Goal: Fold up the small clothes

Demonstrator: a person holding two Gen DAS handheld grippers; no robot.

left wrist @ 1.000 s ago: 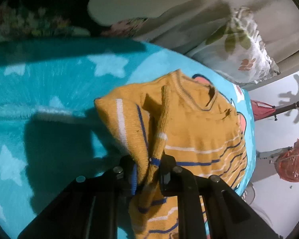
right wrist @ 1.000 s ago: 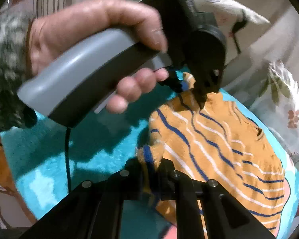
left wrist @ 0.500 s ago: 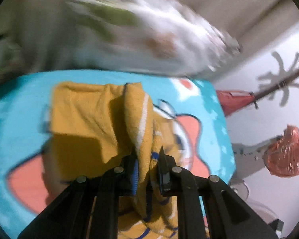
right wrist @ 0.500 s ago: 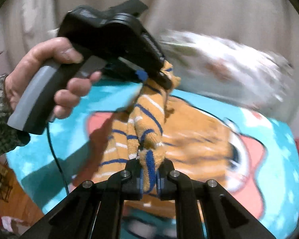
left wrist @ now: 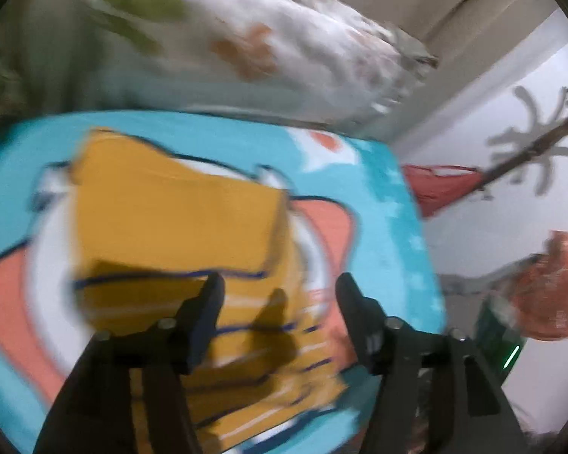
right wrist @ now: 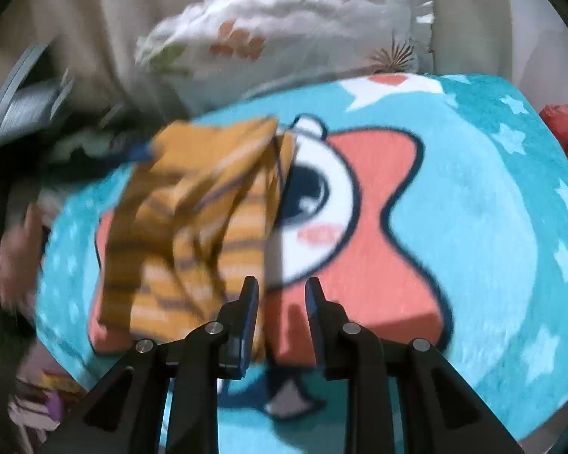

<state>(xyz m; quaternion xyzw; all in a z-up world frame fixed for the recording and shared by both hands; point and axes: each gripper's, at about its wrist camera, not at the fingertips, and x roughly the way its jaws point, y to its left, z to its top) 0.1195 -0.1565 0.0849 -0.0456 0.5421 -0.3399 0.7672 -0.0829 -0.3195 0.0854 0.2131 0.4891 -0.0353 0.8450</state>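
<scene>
A small mustard-yellow sweater with blue and white stripes (left wrist: 178,219) lies folded over on a turquoise cartoon blanket (left wrist: 390,204). My left gripper (left wrist: 278,283) is open and empty, just above the sweater's striped lower part. In the right wrist view the sweater (right wrist: 193,219) lies crumpled left of centre on the blanket (right wrist: 492,227). My right gripper (right wrist: 280,289) is open and empty, its left finger beside the sweater's right edge. Both views are motion-blurred.
A white floral pillow (left wrist: 276,49) (right wrist: 291,26) lies behind the blanket. A red cloth (left wrist: 439,185) and a red bag (left wrist: 549,287) are off the blanket's right edge. The left hand (right wrist: 15,257) shows blurred at the left.
Both grippers were shut on the sweater's sleeves and carried them across. Now both have opened and let go, and the sweater lies folded on the blanket.
</scene>
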